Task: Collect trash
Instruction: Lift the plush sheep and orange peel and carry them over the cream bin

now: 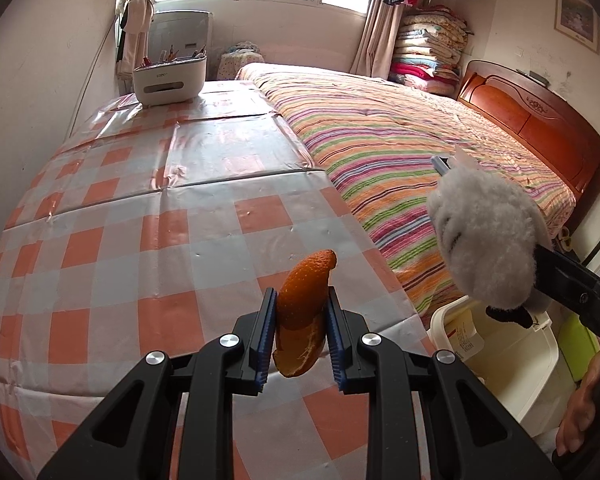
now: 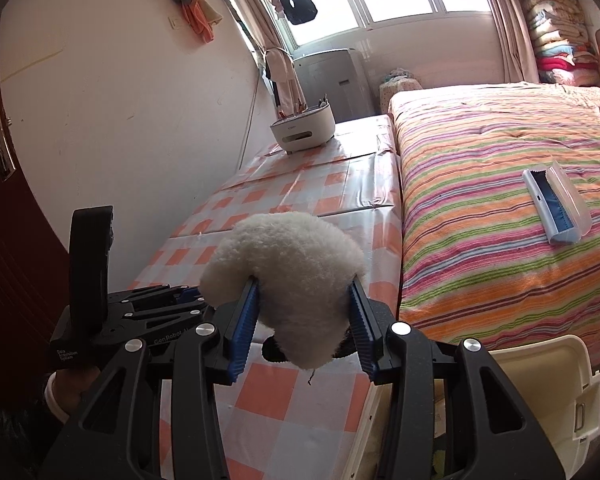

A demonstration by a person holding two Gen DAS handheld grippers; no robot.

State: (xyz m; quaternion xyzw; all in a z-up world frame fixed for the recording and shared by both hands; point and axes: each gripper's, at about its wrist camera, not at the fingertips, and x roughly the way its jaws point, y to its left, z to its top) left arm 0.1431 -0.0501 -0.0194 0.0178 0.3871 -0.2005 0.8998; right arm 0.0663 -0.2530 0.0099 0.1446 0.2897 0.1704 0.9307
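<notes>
My left gripper is shut on a curled piece of orange peel, held above the near edge of the checked table. My right gripper is shut on a white fluffy item with a black part underneath. In the left wrist view that fluffy item hangs to the right, over the gap between table and bed. Just below it stands an open cream bin, which also shows at the lower right of the right wrist view. There the left gripper sits low at the left.
A white desk organiser with pens stands at the table's far end. The striped bed runs along the right, with a blue and white case lying on it. A hand is at the lower right, and a wall lies to the left.
</notes>
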